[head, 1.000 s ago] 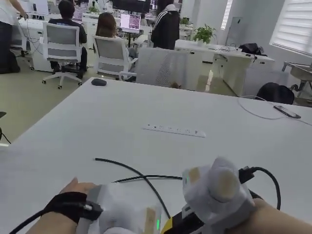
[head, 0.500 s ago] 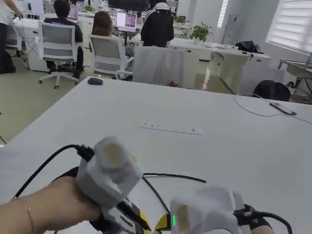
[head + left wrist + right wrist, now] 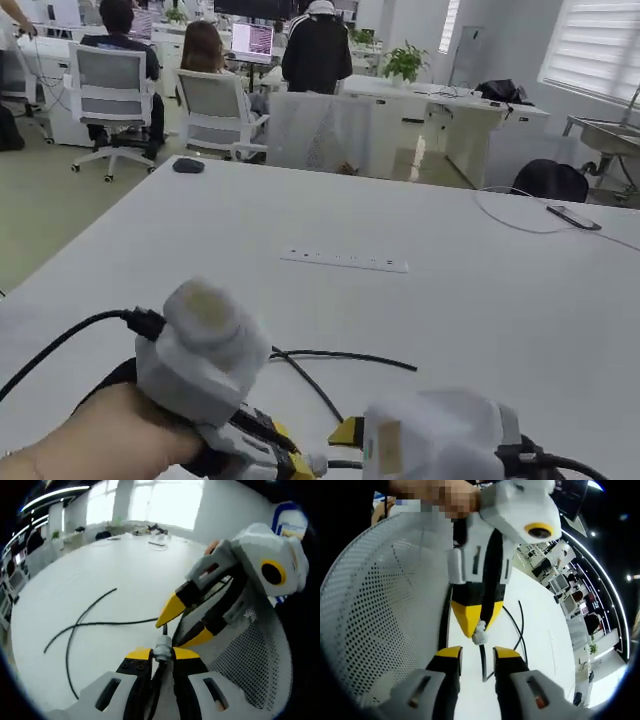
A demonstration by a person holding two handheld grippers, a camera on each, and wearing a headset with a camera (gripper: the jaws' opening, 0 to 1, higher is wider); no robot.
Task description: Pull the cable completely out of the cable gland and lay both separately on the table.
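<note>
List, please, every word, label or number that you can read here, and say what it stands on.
Nothing is legible.
Monitor screen: lit, too blurred to read.
Socket strip in the table: markings too small.
Blue-edged label on the right gripper: blurred.

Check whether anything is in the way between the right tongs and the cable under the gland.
Nothing visible is. The left tongs grip the cable gland, and the cable runs from it straight into the open gap of the right tongs, with no other thing between them.
</note>
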